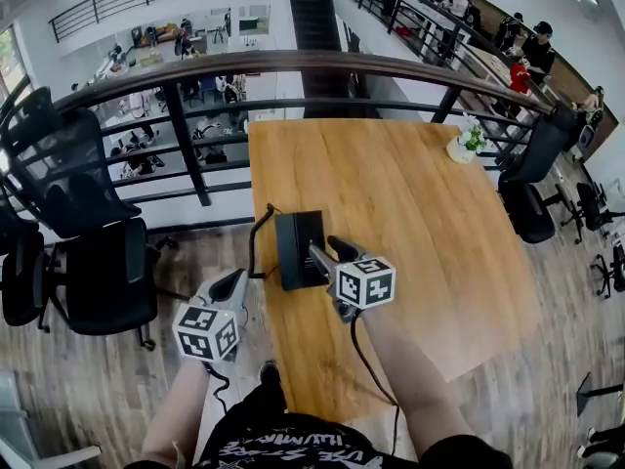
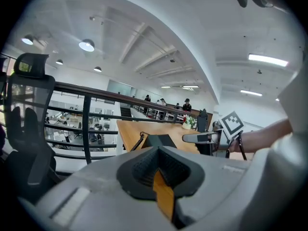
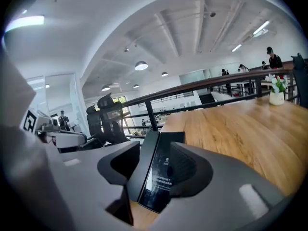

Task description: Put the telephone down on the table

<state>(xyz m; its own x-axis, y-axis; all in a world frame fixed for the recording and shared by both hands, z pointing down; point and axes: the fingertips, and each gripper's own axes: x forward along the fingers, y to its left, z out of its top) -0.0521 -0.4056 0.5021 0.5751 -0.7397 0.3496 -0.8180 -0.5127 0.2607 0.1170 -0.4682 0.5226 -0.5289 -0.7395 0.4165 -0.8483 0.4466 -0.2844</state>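
Black office chairs [image 1: 68,193]: far left, on the floor. My left gripper [image 1: 232,286]: off the near-left edge of the counter [image 1: 420,213], jaws together, nothing between them. Coiled cord [image 1: 258,234]: at the telephone's left side. Black telephone [image 1: 296,247]: at the counter's near-left part, tilted on edge. My right gripper [image 1: 327,254]: clamped on the telephone from its right. Potted plant [image 1: 467,142]: counter's far-right edge.

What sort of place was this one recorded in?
Probably a mezzanine in an open-plan office: a wooden table beside a railing that overlooks a lower floor of desks, with black office chairs around and people at other tables.
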